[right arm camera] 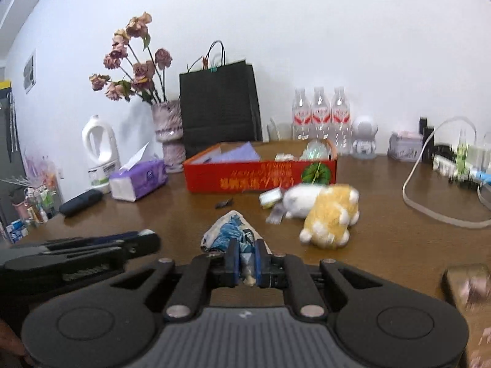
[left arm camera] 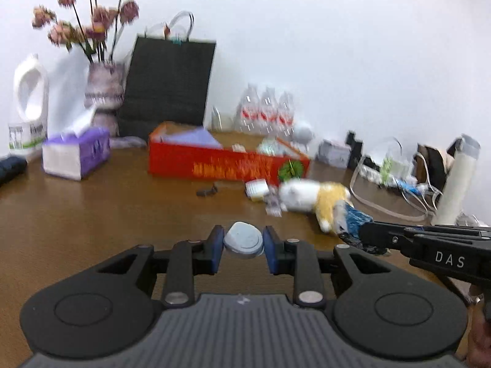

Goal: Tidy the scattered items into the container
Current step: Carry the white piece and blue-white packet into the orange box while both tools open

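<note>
My left gripper [left arm camera: 244,239] is shut on a pale grey rounded lid-like object [left arm camera: 244,240], held above the brown table. My right gripper [right arm camera: 245,253] is shut on a crumpled blue-and-white wrapper [right arm camera: 231,230]; it shows again at the right of the left wrist view [left arm camera: 353,219]. The open red box [left arm camera: 227,162] [right arm camera: 260,171] lies ahead near the wall and holds purple paper and small items. In front of the box lie a white and yellow plush toy [left arm camera: 313,197] [right arm camera: 325,210], a small white-yellow pack [right arm camera: 271,197] and a small dark clip [right arm camera: 224,204].
A purple tissue box [right arm camera: 138,179], a white jug [right arm camera: 99,150], a flower vase [right arm camera: 168,135], a black paper bag [right arm camera: 219,107] and three water bottles [right arm camera: 320,116] line the wall. Cables and a power strip [right arm camera: 454,165] lie at the right. A dark case [right arm camera: 81,202] lies at the left.
</note>
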Demonstrator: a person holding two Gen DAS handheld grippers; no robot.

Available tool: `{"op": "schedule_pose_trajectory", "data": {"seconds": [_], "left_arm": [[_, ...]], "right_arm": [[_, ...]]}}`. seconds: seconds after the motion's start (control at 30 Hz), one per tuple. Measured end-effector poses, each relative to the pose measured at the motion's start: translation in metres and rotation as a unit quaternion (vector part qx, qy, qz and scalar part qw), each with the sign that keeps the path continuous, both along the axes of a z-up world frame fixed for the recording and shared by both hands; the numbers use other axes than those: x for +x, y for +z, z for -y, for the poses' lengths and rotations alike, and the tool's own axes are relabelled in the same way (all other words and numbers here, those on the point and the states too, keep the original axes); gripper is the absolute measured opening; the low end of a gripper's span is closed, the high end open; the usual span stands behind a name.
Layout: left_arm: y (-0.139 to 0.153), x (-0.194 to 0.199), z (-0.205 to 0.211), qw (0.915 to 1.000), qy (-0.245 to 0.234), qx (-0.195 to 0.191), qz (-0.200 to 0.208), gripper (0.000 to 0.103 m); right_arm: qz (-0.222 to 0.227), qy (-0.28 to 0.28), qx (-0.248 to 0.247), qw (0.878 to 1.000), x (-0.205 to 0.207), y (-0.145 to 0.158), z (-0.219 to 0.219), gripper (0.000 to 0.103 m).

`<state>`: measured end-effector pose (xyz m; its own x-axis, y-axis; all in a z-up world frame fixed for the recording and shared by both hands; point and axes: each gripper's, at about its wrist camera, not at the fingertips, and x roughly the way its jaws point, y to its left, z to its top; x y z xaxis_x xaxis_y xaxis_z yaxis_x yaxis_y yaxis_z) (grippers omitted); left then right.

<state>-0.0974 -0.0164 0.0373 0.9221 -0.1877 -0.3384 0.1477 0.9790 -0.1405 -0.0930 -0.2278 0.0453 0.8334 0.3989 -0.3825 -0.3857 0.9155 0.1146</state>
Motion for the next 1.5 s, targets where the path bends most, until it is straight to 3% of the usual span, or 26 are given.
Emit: {"op": "schedule_pose_trajectory", "data": {"seconds": [0.17,0.27,0.33,0.4,0.5,0.63,0.73,0.83,0.93,1.0,1.03,1.27,1.3,1.37,1.5], "left_arm": [[0.048,0.081,-0.01,0.9994,-0.034,-0.003,0.0,0.028],[0.069,0.15,-0.004,0.9986,-0.034,0.041,-0.008,0.028],[0.075,0.203,0.003,0.9968,-0.03,0.071,-0.021,0.028],[0.071,0.255,0.004,0.994,-0.025,0.095,-0.049,0.028],[0.054,0.323,0.003,0.9891,-0.031,0.105,-0.099,0.028],[0.026,0.38,0.0,0.9788,-0.038,0.125,-0.157,0.029],[0.012,0.402,-0.002,0.9729,-0.054,0.126,-0.186,0.029],[0.004,0.416,-0.004,0.9692,-0.055,0.132,-0.201,0.03],[-0.004,0.425,-0.006,0.9654,-0.052,0.131,-0.219,0.034],[-0.008,0.428,-0.006,0.9629,-0.054,0.131,-0.229,0.052],[-0.009,0.428,-0.006,0.9623,-0.053,0.129,-0.233,0.052],[-0.012,0.427,-0.004,0.9594,-0.03,0.145,-0.24,0.066],[-0.012,0.426,-0.004,0.9591,-0.025,0.145,-0.242,0.066],[-0.007,0.423,-0.004,0.9593,-0.02,0.136,-0.247,0.066],[0.024,0.411,-0.004,0.963,-0.028,0.119,-0.24,0.076]], "right_arm": [[0.019,0.0,-0.008,1.0,0.073,0.042,0.006,0.009],[0.047,-0.024,-0.078,0.996,0.148,0.071,-0.006,0.009],[0.033,-0.029,-0.134,0.99,0.212,0.082,-0.02,0.009],[0.007,-0.038,-0.203,0.978,0.27,0.076,-0.039,0.009],[-0.081,-0.018,-0.256,0.963,0.359,0.051,-0.062,0.009],[-0.135,0.006,-0.317,0.939,0.415,0.012,-0.094,0.009],[-0.142,0.017,-0.334,0.931,0.433,-0.007,-0.106,0.009],[-0.166,0.062,-0.278,0.944,0.44,-0.011,-0.104,0.01],[-0.162,0.063,-0.263,0.949,0.445,-0.013,-0.098,0.015],[-0.169,0.058,-0.241,0.954,0.449,-0.015,-0.09,0.025],[-0.177,0.056,-0.228,0.956,0.452,-0.015,-0.086,0.026],[-0.218,-0.01,-0.253,0.942,0.466,-0.01,-0.089,0.023],[-0.213,-0.027,-0.264,0.94,0.464,-0.008,-0.091,0.025],[-0.2,-0.043,-0.278,0.938,0.46,0.0,-0.094,0.05],[-0.211,-0.032,-0.23,0.95,0.445,0.032,-0.083,0.056]]}}
